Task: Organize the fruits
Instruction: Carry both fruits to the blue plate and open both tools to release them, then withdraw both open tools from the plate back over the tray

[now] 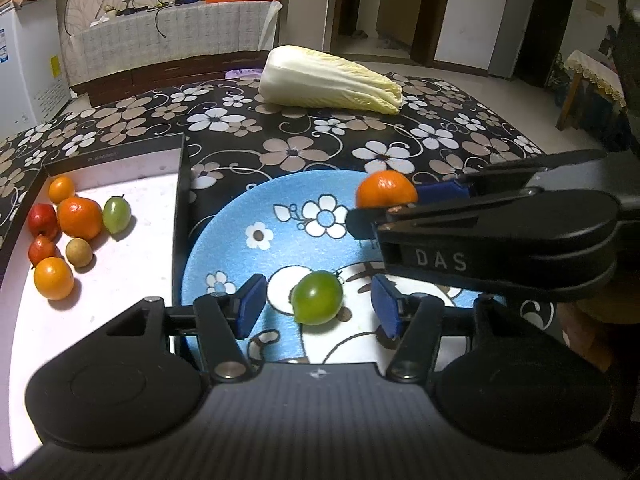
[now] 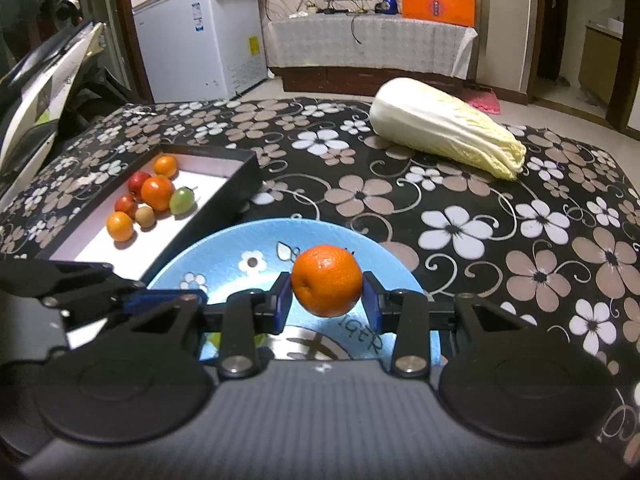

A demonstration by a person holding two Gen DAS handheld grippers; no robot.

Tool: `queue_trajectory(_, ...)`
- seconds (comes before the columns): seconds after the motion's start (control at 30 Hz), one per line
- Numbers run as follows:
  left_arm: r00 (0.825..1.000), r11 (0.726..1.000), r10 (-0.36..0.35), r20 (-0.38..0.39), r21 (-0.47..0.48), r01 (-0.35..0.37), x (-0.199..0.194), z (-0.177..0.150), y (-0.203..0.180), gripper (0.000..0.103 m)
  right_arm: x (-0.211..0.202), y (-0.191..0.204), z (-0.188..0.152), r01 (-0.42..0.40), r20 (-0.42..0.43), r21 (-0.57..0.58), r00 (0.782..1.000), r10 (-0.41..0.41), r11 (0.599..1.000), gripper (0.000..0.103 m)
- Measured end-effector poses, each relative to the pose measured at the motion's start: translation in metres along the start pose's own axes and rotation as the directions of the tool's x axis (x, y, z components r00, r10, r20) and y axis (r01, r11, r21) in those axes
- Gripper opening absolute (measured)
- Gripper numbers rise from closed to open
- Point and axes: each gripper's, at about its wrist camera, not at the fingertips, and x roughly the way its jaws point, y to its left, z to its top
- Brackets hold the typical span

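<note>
Broadly, the bench under its black flowered cloth carries everything: a pale napa cabbage lies near the far edge at about twelve o'clock in the left wrist view, well apart from the work. At nine o'clock sits the shallow black-walled box with a white floor, holding a cluster of small fruits, orange, red, green and one brownish, bunched together and some touching. Just beside the box, at the centre, lies the round blue plate with a flower and cartoon print. Over the plate at three o'clock in the left wrist view comes the right claw, pinching a mandarin between its blue pads, the fruit lifted clear of the plate. At six o'clock the left claw is spread, its pads standing off either side of a green tomato that rests on the plate, touched by neither pad. The step in hand looks like sorting fruit from box to plate: the tomato seems delivered, the mandarin is on its way. Next, the left claw would need to back away toward nine o'clock without nudging the tomato, while the right lowers the mandarin onto bare plate near twelve o'clock, gently, since round fruit may roll.
</note>
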Motion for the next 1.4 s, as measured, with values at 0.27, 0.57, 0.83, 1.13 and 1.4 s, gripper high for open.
queue_trajectory(0.27,1.000,1.000,0.007,0.006,-0.010,-0.007,-0.005,-0.001,0.005,0.067,0.005,0.003,-0.002,-0.001,-0.024,-0.007,1.000,0.001,1.000,0.042)
queue_trajectory(0.57,1.000,1.000,0.006,0.005,-0.010,-0.006,-0.005,-0.001,0.004,0.068,0.000,0.005,0.000,-0.011,0.005,-0.014,1.000,0.011,1.000,0.051)
queue_trajectory(0.83,1.000,1.000,-0.005,0.020,-0.019,0.005,-0.007,0.000,0.004,0.068,-0.007,0.003,0.005,-0.025,0.058,0.006,0.998,0.025,1.000,0.051)
queue_trajectory(1.13,0.999,0.999,-0.005,0.044,-0.032,0.006,-0.016,0.002,0.010,0.068,-0.009,0.008,0.008,-0.026,0.076,-0.001,0.997,0.026,1.000,0.051)
queue_trajectory(1.4,0.997,0.997,0.011,0.083,-0.073,-0.005,-0.029,0.005,0.024,0.068,-0.008,0.020,0.015,-0.037,0.100,-0.010,0.994,0.038,0.999,0.051)
